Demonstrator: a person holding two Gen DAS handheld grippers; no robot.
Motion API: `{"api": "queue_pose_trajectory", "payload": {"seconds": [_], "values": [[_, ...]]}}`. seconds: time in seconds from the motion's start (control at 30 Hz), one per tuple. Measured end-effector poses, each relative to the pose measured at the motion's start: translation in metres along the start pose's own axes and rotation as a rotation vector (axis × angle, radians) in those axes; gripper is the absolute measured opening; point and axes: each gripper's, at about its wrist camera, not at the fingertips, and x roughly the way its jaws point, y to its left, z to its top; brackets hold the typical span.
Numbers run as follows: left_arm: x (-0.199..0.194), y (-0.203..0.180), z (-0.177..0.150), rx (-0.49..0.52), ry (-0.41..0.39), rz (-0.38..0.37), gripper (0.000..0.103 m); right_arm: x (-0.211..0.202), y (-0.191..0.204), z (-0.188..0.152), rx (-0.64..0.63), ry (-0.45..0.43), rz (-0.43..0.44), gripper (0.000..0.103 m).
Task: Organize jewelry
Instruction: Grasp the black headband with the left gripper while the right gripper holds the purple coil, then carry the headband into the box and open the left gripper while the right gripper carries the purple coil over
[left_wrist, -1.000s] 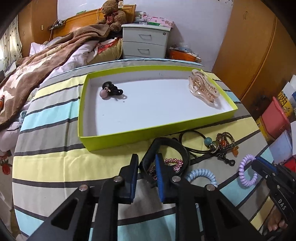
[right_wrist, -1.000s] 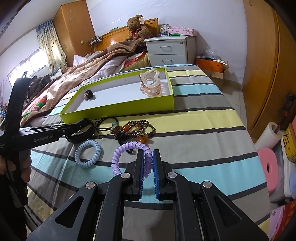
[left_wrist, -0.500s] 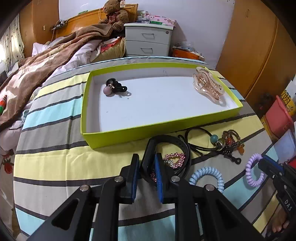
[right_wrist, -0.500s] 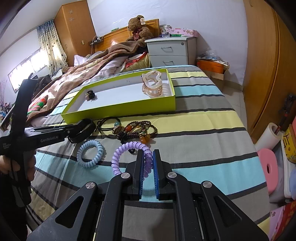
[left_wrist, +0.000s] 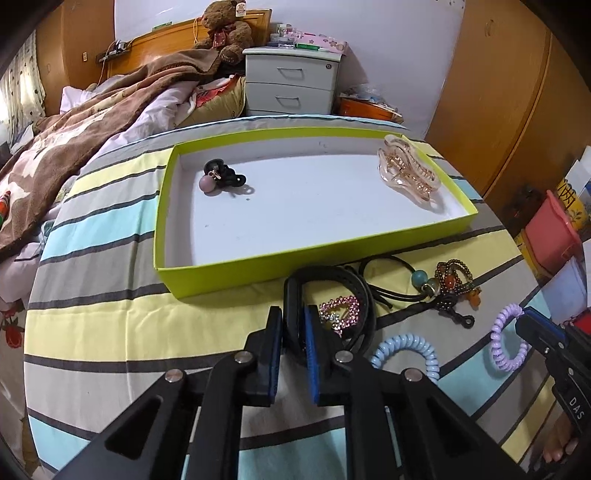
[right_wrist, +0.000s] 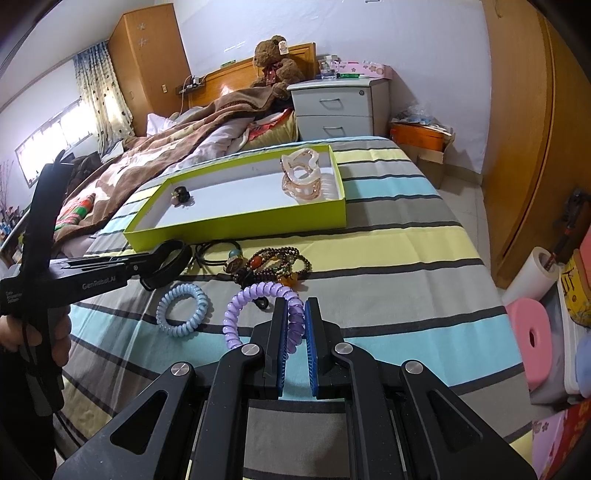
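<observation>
**A lived-in home bedroom**

The work surface is a bed (right_wrist: 406, 254) with a striped sheet, and a rumpled brown blanket (right_wrist: 177, 147) is heaped at its far left. A teddy bear (right_wrist: 275, 61) sits against the wooden headboard (right_wrist: 229, 79) at the far end. Just right of it stands a white two-drawer nightstand (right_wrist: 340, 110) with small toiletries on top. A wooden wardrobe (right_wrist: 147, 66) fills the far left corner beside a curtained window (right_wrist: 99, 92), and wooden doors (right_wrist: 524, 129) line the right wall.

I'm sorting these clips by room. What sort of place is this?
A bedroom, most likely: a striped bed with a rumpled brown blanket, a teddy bear at the headboard and a drawered nightstand beside it.
</observation>
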Motion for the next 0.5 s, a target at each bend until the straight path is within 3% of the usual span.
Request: {"api": "queue_pose_trajectory", "payload": {"seconds": [0.5], "values": [[-0.041,0.007,0.004,-0.022,-0.075,0.0,0.013,-0.027,0.006,0.022,-0.023,-0.067,-0.015,0.009]]}}
